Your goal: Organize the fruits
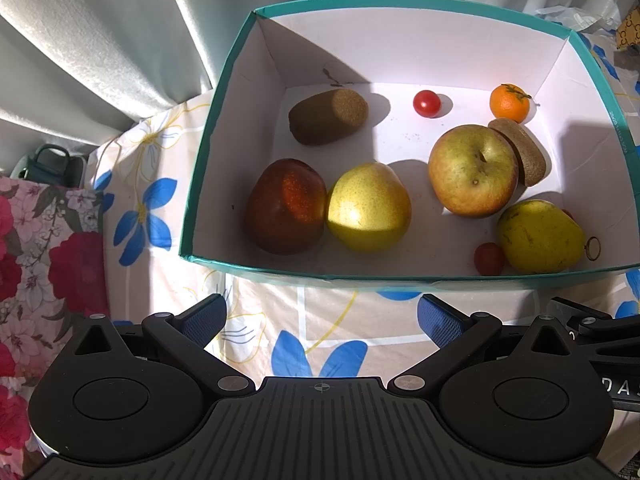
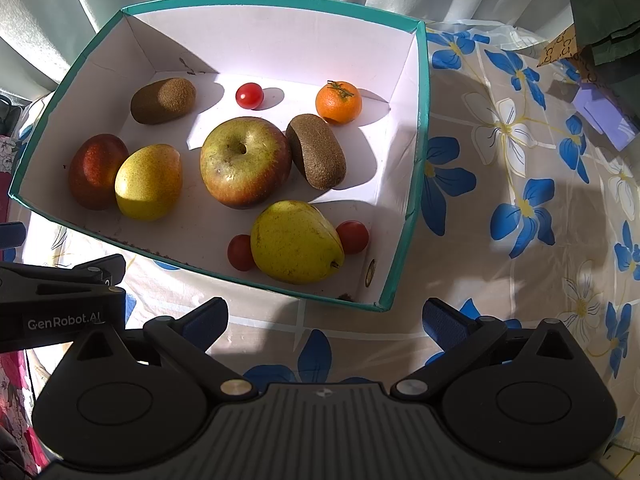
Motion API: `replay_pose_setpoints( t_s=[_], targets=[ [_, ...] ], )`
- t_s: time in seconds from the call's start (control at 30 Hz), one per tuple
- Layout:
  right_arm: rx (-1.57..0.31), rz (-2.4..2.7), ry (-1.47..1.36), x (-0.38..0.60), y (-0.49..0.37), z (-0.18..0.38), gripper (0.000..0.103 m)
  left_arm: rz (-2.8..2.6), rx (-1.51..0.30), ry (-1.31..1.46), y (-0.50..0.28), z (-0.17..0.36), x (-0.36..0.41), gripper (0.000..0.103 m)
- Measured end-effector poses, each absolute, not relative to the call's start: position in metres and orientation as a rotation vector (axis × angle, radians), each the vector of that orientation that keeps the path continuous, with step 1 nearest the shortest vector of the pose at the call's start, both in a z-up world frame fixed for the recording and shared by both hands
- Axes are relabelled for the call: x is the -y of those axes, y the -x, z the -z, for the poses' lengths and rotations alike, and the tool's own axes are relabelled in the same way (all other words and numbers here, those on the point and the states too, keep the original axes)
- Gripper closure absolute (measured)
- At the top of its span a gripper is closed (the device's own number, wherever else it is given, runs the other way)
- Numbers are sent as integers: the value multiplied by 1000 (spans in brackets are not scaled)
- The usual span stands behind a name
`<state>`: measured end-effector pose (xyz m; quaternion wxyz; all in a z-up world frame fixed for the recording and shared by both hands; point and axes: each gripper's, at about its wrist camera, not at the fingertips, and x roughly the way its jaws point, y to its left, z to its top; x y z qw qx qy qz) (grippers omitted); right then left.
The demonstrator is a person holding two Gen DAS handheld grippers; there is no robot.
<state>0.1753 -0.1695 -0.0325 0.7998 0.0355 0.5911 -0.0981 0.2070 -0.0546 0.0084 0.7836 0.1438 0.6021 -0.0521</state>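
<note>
A teal box [image 1: 208, 132] [image 2: 416, 184] with a white inside holds all the fruit. In it lie a large apple [image 1: 472, 170] [image 2: 245, 162], a red pear [image 1: 286, 206] [image 2: 96, 170] touching a yellow pear [image 1: 368, 208] [image 2: 148, 182], a second yellow pear [image 1: 540, 242] [image 2: 296, 242], two kiwis [image 1: 328, 116] [image 2: 163, 101] [image 2: 316, 151], a mandarin [image 1: 509, 103] [image 2: 338, 102] and three cherry tomatoes [image 1: 426, 103] [image 2: 249, 95]. My left gripper [image 1: 320, 320] and right gripper [image 2: 325, 322] both hover open and empty just before the box's near wall.
The table wears a cloth with blue flowers [image 2: 520, 208]. Pale curtains [image 1: 100, 40] hang behind the box. A red floral fabric [image 1: 40, 260] lies at the left. A purple block [image 2: 604, 114] and dark green cloth [image 2: 600, 12] sit at the far right.
</note>
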Motion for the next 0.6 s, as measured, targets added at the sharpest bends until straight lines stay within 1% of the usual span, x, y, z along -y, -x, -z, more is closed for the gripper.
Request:
replay_pose_setpoints(
  t_s=[0.6],
  targets=[
    [-1270,211,-78,170,-176,33,0,113,-1299,-310,-208,-7,55,0]
  ],
)
